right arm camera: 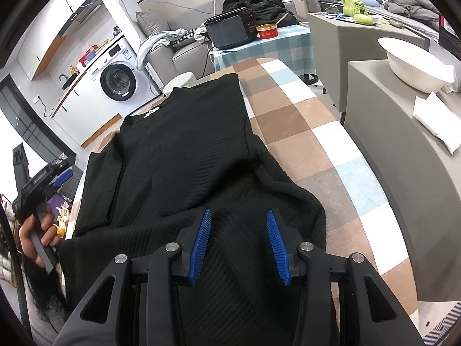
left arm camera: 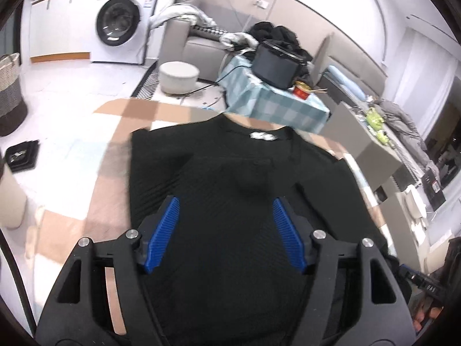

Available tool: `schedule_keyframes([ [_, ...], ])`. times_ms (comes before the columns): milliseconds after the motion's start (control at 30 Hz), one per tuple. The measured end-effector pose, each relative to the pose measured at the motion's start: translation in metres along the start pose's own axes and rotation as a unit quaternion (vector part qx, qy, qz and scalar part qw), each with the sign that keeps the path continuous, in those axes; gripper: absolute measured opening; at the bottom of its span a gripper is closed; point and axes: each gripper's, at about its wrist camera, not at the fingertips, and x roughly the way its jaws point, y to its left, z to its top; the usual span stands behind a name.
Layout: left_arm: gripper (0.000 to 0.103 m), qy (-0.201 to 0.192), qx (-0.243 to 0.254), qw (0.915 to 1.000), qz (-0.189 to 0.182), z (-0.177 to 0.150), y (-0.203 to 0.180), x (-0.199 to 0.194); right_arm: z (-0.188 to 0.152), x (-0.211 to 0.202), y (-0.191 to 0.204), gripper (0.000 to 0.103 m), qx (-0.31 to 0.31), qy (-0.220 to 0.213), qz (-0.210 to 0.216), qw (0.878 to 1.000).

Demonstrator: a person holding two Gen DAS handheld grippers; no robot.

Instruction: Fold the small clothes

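A black ribbed sweater (left arm camera: 230, 173) lies flat on a table covered with a checked brown, white and blue cloth (left arm camera: 72, 230). Its sleeves are folded in over the body and a white neck label (left arm camera: 261, 136) faces up at the far end. My left gripper (left arm camera: 226, 204) is open and empty, hovering over the sweater's lower half. In the right wrist view the sweater (right arm camera: 184, 132) stretches away to the upper left. My right gripper (right arm camera: 239, 214) is open and empty over its rumpled hem. The hand-held left gripper (right arm camera: 49, 173) shows at the left edge.
A washing machine (left arm camera: 121, 20) stands at the back left, a grey sofa (left arm camera: 184, 46) beside it. A side table with a teal checked cloth (left arm camera: 273, 101) carries a black appliance (left arm camera: 276, 66) and a red bowl (left arm camera: 301, 90). A white basin (right arm camera: 415, 63) sits on a grey counter at right.
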Motion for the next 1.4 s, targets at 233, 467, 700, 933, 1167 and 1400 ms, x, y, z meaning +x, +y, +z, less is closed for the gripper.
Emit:
schedule_keyframes([
  [233, 0.065, 0.026, 0.023, 0.9945, 0.099, -0.054, 0.039, -0.031, 0.004, 0.013, 0.004, 0.044, -0.004, 0.003, 0.003, 1.000],
  [467, 0.052, 0.080, 0.049, 0.9886, 0.118, -0.084, 0.051, -0.006, 0.024, 0.049, 0.012, 0.044, 0.021, 0.021, 0.033, 0.999],
  [700, 0.012, 0.074, 0.065, 0.9913, 0.088, -0.089, 0.056, -0.001, 0.042, 0.091, 0.011, 0.019, 0.048, 0.029, 0.030, 0.998],
  [933, 0.008, 0.064, 0.041, 0.9910, 0.110, -0.084, 0.075, -0.015, 0.061, 0.081, 0.006, 0.005, 0.049, -0.014, -0.007, 0.999],
  [1167, 0.009, 0.069, 0.026, 0.9930, 0.092, -0.086, 0.074, -0.034, 0.046, 0.047, 0.003, 0.027, -0.011, 0.022, 0.002, 1.000],
  [1400, 0.038, 0.064, 0.053, 0.9928, 0.085, -0.088, 0.043, -0.028, 0.065, 0.051, -0.022, 0.046, 0.020, -0.004, -0.020, 1.000],
])
